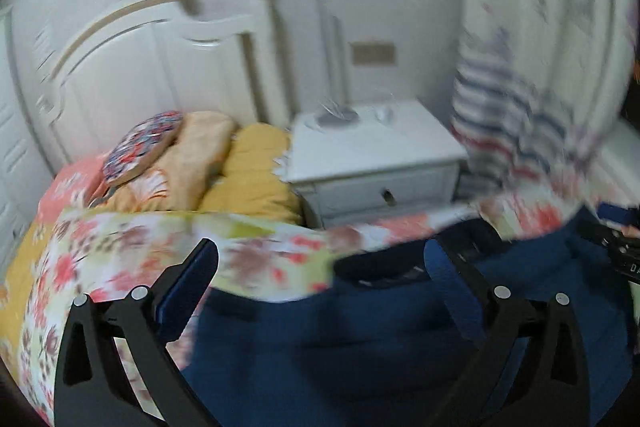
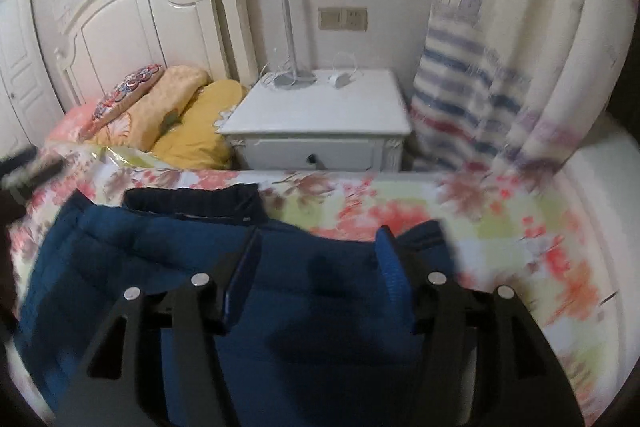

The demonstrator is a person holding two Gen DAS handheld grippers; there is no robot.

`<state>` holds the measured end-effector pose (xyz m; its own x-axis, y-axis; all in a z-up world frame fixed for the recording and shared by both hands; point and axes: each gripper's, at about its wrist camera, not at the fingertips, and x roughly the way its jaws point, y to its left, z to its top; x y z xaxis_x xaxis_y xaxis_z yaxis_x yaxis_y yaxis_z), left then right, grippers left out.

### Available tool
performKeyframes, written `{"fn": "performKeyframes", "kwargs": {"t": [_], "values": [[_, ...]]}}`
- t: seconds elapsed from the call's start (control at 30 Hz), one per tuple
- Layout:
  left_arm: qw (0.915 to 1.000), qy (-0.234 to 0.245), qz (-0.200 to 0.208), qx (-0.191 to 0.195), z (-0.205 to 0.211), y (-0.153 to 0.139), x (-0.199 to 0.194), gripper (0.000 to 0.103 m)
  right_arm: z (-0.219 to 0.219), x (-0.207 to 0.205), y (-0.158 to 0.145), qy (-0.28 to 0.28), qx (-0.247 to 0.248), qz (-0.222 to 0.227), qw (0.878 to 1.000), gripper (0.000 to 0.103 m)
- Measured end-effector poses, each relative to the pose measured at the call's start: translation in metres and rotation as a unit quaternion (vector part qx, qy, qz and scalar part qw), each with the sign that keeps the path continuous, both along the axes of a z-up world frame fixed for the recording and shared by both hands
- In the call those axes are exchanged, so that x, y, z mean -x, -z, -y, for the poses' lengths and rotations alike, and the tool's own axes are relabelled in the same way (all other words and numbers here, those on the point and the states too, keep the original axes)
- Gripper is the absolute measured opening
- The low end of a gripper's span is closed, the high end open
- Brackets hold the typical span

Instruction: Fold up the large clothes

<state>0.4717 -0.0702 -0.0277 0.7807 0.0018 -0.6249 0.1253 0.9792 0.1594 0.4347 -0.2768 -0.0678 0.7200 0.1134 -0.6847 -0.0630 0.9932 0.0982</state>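
A bed with a floral bedspread [image 2: 460, 227] filled a room with a white headboard [image 2: 132, 27], a white nightstand [image 2: 320, 123] and a striped curtain [image 2: 460, 99]. Yellow pillows [image 2: 200, 123] were heaped at the head of the bed. A dark blue garment [image 2: 160, 251] lay spread on the bedspread, its darker ribbed hem [image 2: 192, 205] toward the nightstand. The left gripper [image 1: 320, 267] and the right gripper [image 2: 318, 251] both angled down over the garment, jaws apart, clamping nothing. A lamp base [image 2: 294, 79] and a white charger [image 2: 340, 79] sat on the nightstand.
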Motion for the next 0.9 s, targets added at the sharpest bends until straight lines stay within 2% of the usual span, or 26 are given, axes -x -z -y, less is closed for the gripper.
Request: {"fn": "performKeyframes", "kwargs": {"t": [0.07,0.13,0.2,0.27,0.3,0.43,0.6,0.9], "values": [[0.9993,0.015,-0.019,-0.028,0.020,0.019,-0.009,0.099,-0.012,-0.005,0.008,-0.011,-0.006,-0.008,1.000,0.058],[0.9973,0.018,-0.035,-0.062,0.032,0.045,-0.018,0.099,-0.029,-0.012,0.018,-0.030,0.018,-0.021,0.999,0.058],[0.9941,0.019,-0.070,-0.080,0.027,0.074,-0.028,0.099,-0.044,-0.023,0.039,-0.051,0.042,-0.056,0.996,0.059],[0.9925,0.021,-0.108,-0.052,0.017,0.090,-0.037,0.099,-0.053,-0.029,0.053,-0.057,0.052,-0.070,0.995,0.061],[0.9928,0.017,-0.116,-0.023,0.006,0.093,-0.040,0.099,-0.057,-0.030,0.056,-0.058,0.064,-0.074,0.994,0.062],[0.9937,0.004,-0.109,0.022,-0.007,0.102,-0.040,0.099,-0.071,-0.028,0.066,-0.065,0.104,-0.073,0.990,0.063],[0.9948,0.000,-0.101,0.012,-0.003,0.105,-0.036,0.099,-0.074,-0.026,0.071,-0.064,0.116,-0.064,0.989,0.063],[0.9952,-0.001,-0.097,0.009,-0.002,0.102,-0.035,0.099,-0.065,-0.029,0.070,-0.064,0.093,-0.065,0.992,0.064]]}}
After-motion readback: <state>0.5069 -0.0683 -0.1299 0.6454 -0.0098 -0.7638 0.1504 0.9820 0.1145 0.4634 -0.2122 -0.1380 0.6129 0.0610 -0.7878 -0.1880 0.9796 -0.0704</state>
